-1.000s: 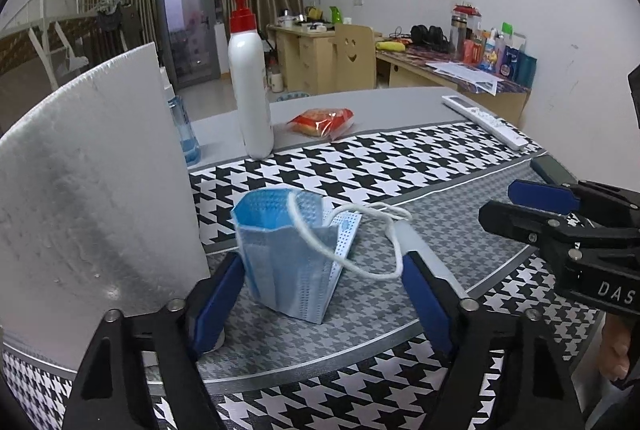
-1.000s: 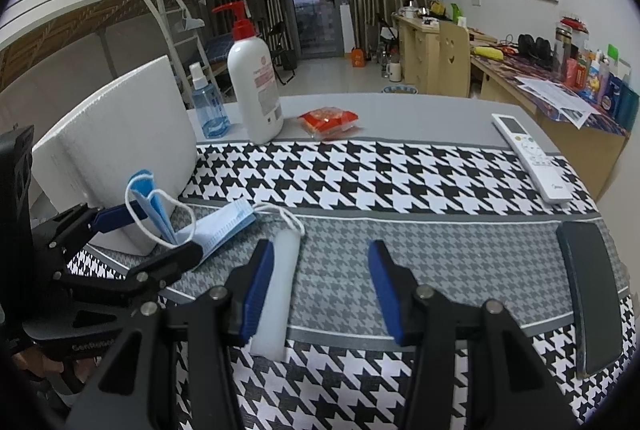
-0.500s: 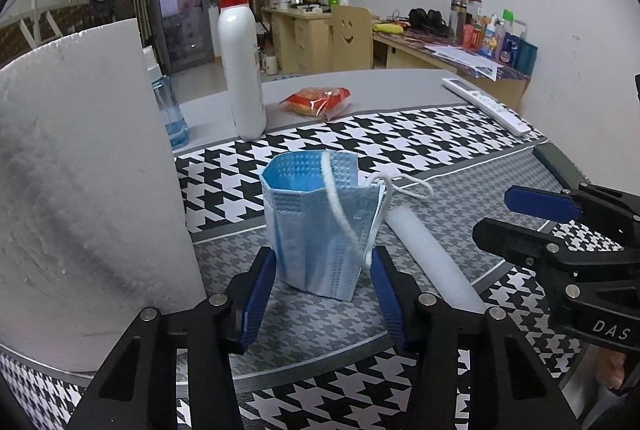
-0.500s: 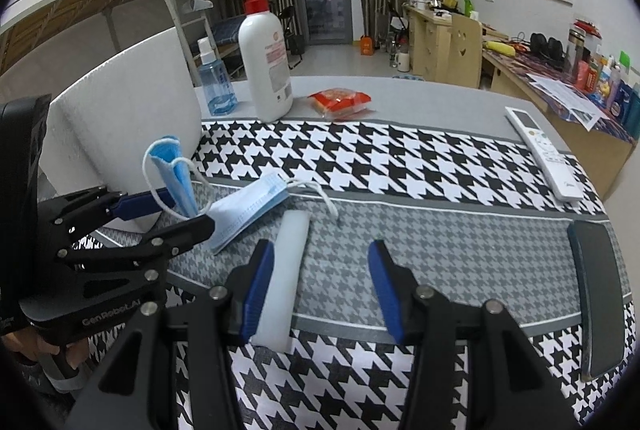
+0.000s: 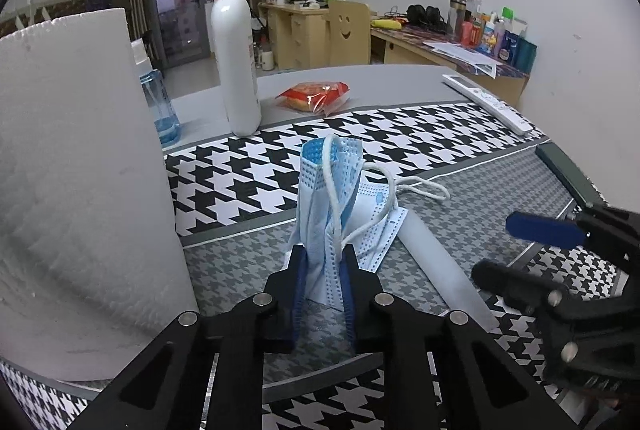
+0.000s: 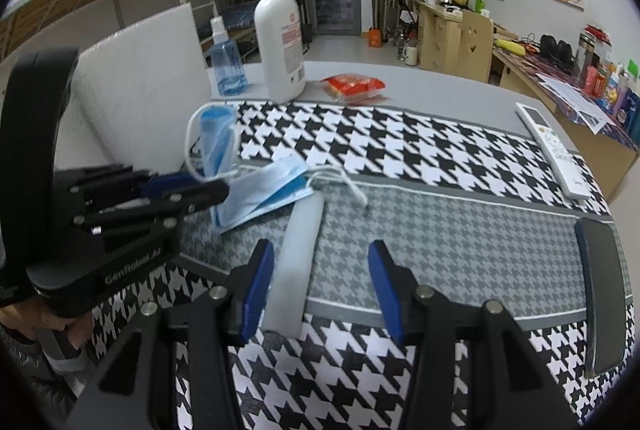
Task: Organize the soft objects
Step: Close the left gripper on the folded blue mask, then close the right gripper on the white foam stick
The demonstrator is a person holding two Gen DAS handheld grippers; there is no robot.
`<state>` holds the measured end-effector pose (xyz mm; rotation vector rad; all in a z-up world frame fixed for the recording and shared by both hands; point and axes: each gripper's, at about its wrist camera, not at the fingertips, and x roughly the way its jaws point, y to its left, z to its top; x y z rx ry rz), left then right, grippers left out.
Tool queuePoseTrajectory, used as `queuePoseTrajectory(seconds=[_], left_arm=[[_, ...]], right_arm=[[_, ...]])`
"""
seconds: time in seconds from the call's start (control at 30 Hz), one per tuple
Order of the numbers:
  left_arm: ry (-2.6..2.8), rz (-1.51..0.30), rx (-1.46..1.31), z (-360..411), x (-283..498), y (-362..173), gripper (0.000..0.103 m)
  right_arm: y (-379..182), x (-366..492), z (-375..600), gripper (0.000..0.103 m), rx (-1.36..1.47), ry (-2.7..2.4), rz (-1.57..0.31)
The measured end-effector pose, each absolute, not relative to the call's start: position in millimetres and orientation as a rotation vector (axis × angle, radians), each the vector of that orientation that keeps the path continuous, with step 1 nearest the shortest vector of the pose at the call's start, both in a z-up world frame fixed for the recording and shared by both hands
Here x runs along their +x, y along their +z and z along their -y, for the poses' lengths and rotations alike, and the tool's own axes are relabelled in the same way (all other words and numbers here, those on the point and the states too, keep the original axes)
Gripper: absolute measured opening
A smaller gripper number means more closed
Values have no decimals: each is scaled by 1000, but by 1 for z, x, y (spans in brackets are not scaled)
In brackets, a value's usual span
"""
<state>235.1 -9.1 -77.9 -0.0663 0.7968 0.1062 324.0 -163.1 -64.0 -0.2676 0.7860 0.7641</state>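
Two face masks: one [image 5: 325,214] upright, pinched in left tongs [image 5: 323,270], which were spread a second ago; other [image 6: 266,190] flat just beyond. Right tongs [image 6: 322,284] spread, straddling one white foam strip [image 6: 298,262].

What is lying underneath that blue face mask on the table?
The flat part of the face mask rests on the grey houndstooth cloth, its edge overlapping one end of a white foam stick. Anything else beneath is hidden. The left gripper pinches its raised end.
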Motion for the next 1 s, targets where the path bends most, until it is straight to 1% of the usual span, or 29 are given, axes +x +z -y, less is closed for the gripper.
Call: queuePoseTrajectory(seconds=[0.5, 0.57, 0.63, 0.73, 0.9, 0.93, 1.0], left_arm=[[56, -760, -119, 3, 229, -76, 14], [52, -756, -124, 2, 228, -75, 14], [52, -753, -128, 2, 227, -75, 14], [55, -748, -120, 3, 226, -75, 14], [48, -730, -119, 4, 223, -72, 14], [45, -727, -124, 3, 222, -72, 14], [47, -722, -126, 2, 221, -72, 14]], right_arm=[[-73, 317, 144, 53, -346, 775, -801], [-74, 316, 142, 49, -361, 771, -800], [-76, 315, 140, 47, -374, 765, -799], [-82, 316, 138, 35, -386, 750, -825], [-88, 315, 135, 30, -397, 738, -845], [-88, 314, 135, 26, -393, 740, -846], [-88, 314, 136, 23, -379, 735, -849]])
